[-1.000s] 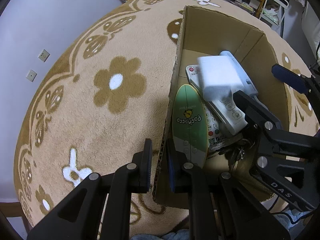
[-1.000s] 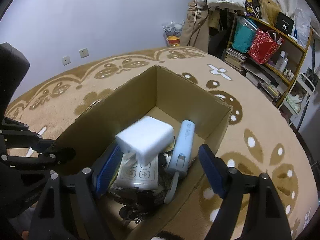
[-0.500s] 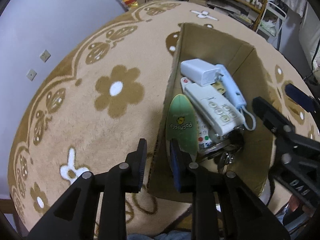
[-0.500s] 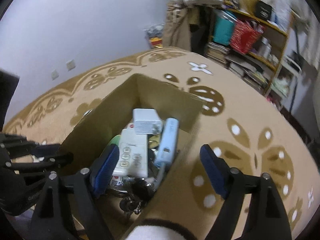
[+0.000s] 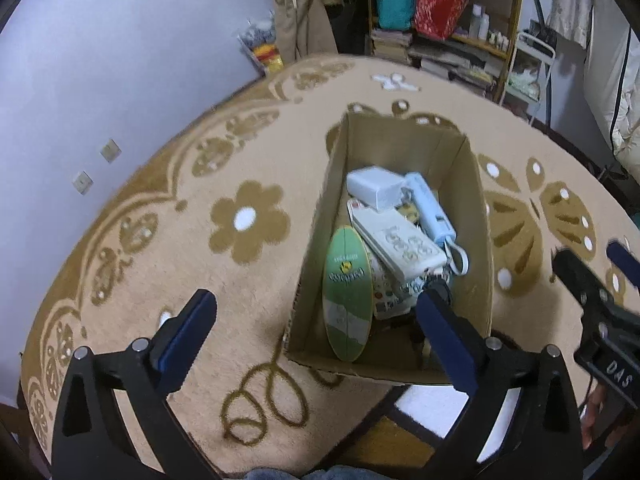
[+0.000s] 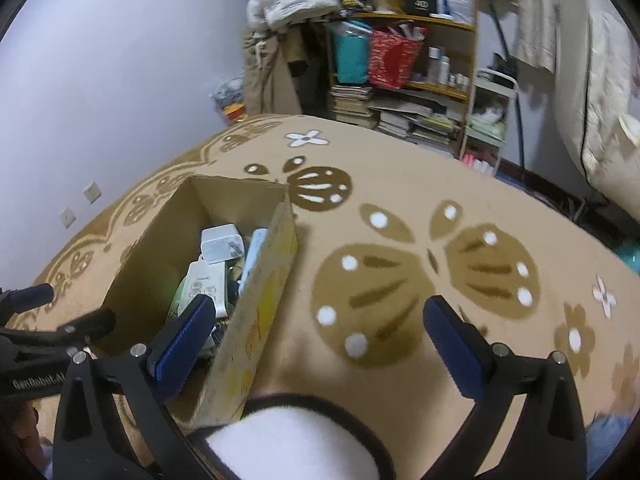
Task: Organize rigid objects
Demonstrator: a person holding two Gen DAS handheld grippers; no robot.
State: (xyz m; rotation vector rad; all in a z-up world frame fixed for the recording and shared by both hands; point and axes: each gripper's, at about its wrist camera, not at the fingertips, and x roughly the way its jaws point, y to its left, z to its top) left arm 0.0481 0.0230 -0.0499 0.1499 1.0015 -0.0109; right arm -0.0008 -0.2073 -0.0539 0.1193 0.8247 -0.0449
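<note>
Carpet [image 5: 168, 248] with brown flowers lies on the left, and the cardboard box [image 5: 470, 216] sits on it near the middle of the left camera's picture. The box looks smaller and farther off than a second ago, when it filled much of the view.

The left gripper [image 5: 316, 324] had its fingers pinched on the near left wall of the box a second ago. Now they are off the wall and opening wide, with nothing clamped between them. One finger hangs over the carpet, and the other hangs over the near right part of the box.

Inside the box, the green oval board [image 5: 347, 292] leans against the left wall. Next to it lies a long white remote [image 5: 400, 242]. A white block [image 5: 374, 187] rests at the far end, and a light blue stick [image 5: 430, 210] lies along the right side. The white block was up high above the pile a second ago; now it lies down in the box.

The right gripper [image 6: 316, 332] was over the box before. Now it has swung out to the right, so the box is at its left finger and carpet shows between the fingers. Its fingers are opening wide too, holding nothing.
</note>
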